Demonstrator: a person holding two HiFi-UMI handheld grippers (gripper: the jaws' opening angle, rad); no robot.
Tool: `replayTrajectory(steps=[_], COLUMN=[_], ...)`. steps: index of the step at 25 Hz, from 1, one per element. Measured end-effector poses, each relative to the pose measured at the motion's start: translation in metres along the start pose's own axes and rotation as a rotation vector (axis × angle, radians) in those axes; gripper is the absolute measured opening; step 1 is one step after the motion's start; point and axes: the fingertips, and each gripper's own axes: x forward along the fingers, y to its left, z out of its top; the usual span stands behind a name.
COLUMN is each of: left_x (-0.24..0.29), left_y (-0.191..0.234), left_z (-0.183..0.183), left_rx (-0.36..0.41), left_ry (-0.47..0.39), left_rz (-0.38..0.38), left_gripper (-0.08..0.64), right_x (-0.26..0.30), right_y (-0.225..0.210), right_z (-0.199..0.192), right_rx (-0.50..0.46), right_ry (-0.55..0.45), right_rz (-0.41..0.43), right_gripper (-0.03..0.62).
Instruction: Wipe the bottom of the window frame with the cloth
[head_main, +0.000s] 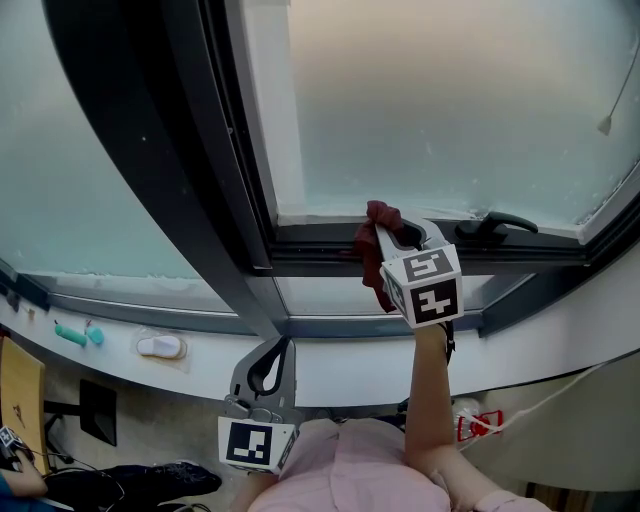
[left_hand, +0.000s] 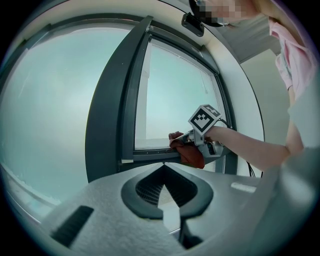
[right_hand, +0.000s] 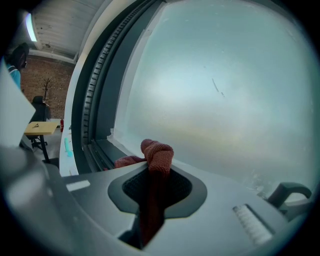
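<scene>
A dark red cloth (head_main: 372, 262) is bunched in my right gripper (head_main: 388, 232), which is shut on it and presses it against the dark bottom rail of the window frame (head_main: 320, 240). In the right gripper view the cloth (right_hand: 157, 156) sticks up between the jaws, close to the frosted pane. The left gripper view shows the same cloth (left_hand: 189, 152) at the rail, held by the right gripper (left_hand: 181, 142). My left gripper (head_main: 286, 346) hangs lower, near the person's body and away from the frame; its jaws (left_hand: 163, 166) are shut on nothing.
A black window handle (head_main: 500, 222) sits on the rail right of the cloth. A thick dark mullion (head_main: 190, 170) runs diagonally on the left. On the white sill lie a teal object (head_main: 75, 335) and a white object (head_main: 160, 346). A blind cord (head_main: 610, 110) hangs at the upper right.
</scene>
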Motion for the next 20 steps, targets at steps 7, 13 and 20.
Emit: replayTrajectory(steps=[7, 13, 20], left_x=[0.006, 0.008, 0.006], left_y=[-0.007, -0.01, -0.008], left_z=[0.002, 0.001, 0.003], left_rx=[-0.003, 0.003, 0.003], left_ry=[-0.007, 0.003, -0.004], left_rz=[-0.019, -0.019, 0.0], left_gripper=[-0.005, -0.005, -0.005], right_x=[-0.005, -0.007, -0.007], right_y=[-0.014, -0.014, -0.015], right_z=[-0.005, -0.005, -0.006], right_rx=[0.016, 0.027, 0.032], right_ry=[-0.001, -0.01, -0.006], right_rz=[-0.019, -0.004, 0.004], right_gripper=[0.061, 0.061, 0.061])
